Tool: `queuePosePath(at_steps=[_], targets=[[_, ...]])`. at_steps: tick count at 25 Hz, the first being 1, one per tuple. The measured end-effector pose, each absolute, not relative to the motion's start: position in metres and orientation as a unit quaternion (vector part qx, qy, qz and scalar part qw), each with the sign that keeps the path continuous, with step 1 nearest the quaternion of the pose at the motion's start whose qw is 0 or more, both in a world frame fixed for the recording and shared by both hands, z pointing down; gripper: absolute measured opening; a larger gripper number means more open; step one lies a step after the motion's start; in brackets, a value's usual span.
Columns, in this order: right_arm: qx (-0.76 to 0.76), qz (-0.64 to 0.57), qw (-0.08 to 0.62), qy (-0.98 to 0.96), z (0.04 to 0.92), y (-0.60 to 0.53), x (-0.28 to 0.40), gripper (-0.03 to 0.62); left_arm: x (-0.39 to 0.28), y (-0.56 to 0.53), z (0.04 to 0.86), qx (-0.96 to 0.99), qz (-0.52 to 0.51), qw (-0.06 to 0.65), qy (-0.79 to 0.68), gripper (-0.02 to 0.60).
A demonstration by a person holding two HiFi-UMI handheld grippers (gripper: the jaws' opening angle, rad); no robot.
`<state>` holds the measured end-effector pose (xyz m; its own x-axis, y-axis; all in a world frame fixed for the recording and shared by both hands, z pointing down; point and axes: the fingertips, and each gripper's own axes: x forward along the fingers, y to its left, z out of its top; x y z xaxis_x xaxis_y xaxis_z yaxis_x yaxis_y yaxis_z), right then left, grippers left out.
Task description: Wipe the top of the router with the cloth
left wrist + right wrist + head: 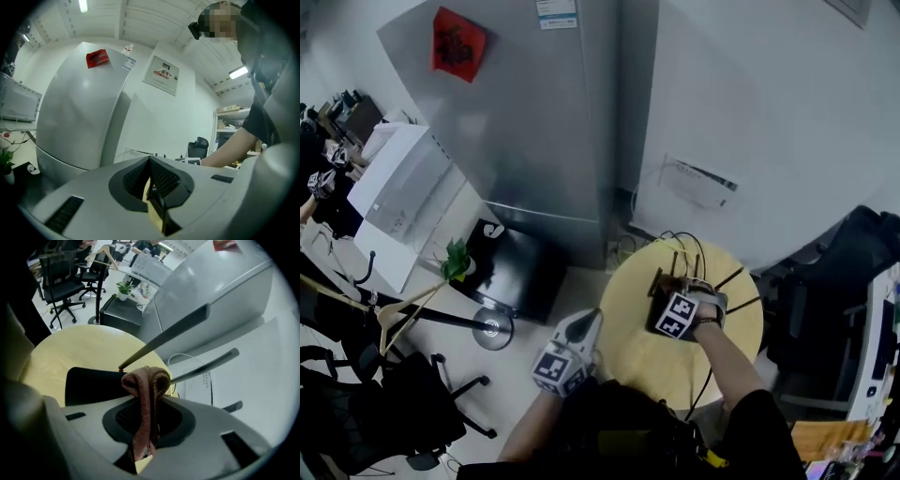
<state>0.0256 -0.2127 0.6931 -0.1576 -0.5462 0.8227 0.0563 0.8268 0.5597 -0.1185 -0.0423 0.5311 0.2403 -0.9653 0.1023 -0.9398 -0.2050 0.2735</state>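
Observation:
A black router (pixel 659 298) with thin antennas (pixel 684 255) lies on a round yellow table (pixel 649 354). My right gripper (pixel 675 305) hovers right over it, shut on a brownish-pink cloth (pixel 146 383) that bulges out past the jaws. In the right gripper view the router's flat black top (pixel 89 386) lies just beyond the cloth, and antennas (pixel 165 337) slant up behind it. Whether the cloth touches the router I cannot tell. My left gripper (pixel 584 325) hangs off the table's left edge, shut and holding nothing; its own view (pixel 152 186) looks up at the fridge.
A tall silver fridge (pixel 539 131) and a white wall stand behind the table. A black box (pixel 514 270) and a small plant (pixel 457 260) sit on the floor at left, near a stand's round base (pixel 492 330) and an office chair (pixel 389 403). Cables (pixel 709 367) cross the table.

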Motion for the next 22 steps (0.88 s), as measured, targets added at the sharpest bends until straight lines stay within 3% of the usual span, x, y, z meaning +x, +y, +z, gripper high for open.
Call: queuePosePath(at_steps=[10,22], targets=[[0.169,-0.252,0.642,-0.704,0.721,-0.223,0.015,0.062,-0.132,-0.023,0.544,0.758,-0.033,0.156,-0.633,0.002],[0.140,-0.154,0.662,-0.720,0.735,-0.194,0.022,0.063,-0.118,-0.025,0.546,0.769,-0.031,0.161,-0.618,0.002]])
